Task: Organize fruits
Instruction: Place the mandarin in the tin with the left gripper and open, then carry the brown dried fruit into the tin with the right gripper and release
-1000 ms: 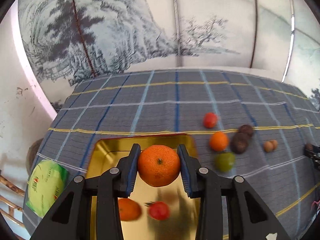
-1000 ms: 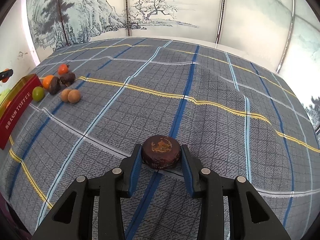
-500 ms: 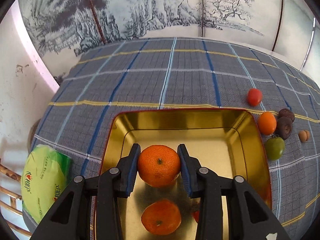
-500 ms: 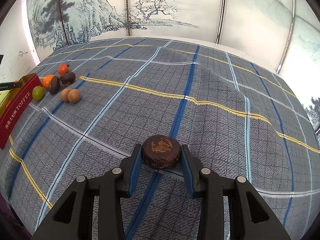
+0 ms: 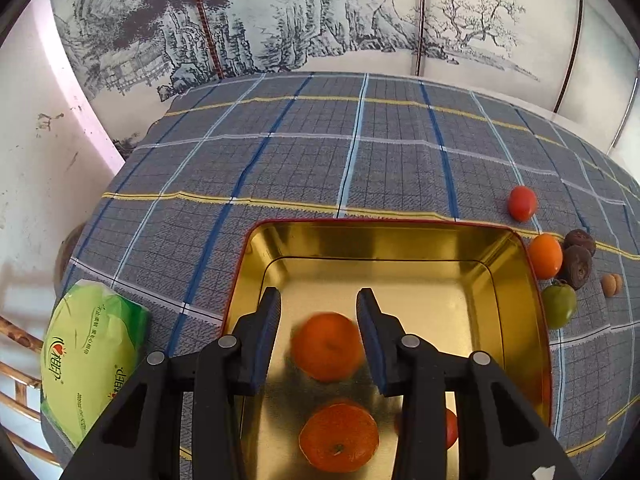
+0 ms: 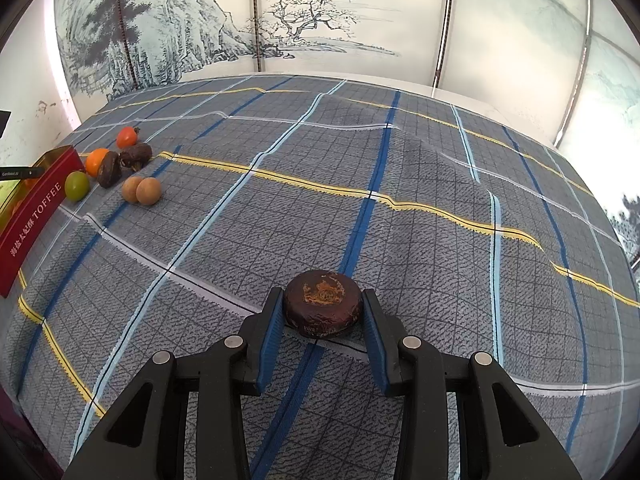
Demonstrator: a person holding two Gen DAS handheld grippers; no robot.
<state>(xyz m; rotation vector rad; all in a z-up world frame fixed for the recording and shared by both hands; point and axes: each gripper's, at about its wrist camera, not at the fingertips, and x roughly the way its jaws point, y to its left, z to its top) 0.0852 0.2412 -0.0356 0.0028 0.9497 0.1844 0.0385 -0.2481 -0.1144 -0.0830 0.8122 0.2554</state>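
Now the left tool [image 5: 318, 334] hangs steeply nose-down over the gold tin [image 5: 516, 280], and its jaws have just been opening: the blurred mandarin [image 5: 327, 346] sits between the blue pads with a gap on either side, released and lying on or just above the tin's floor. Its dimpled stem end faces up toward the camera. A second mandarin [image 5: 339, 436] lies nearer in the tin, stem mark up as well, with one red fruit [image 5: 450, 428] half hidden behind the right finger. On the plaid cloth of the counter [image 5: 360, 152], just beside the tin's right wall, lie seven more pieces: one red tomato [image 5: 522, 203], one orange fruit [image 5: 545, 256], two dark wrinkled fruits [image 5: 576, 266], one green fruit [image 5: 559, 306] and two small tan ones touching each other [image 5: 611, 284]. The right tool [image 6: 323, 316] points down at a slant, clenched on a dark brown disc-shaped fruit [image 6: 323, 308], flat face up, well apart from the tin. One green packet [image 5: 86, 354] sits at the counter's left edge.
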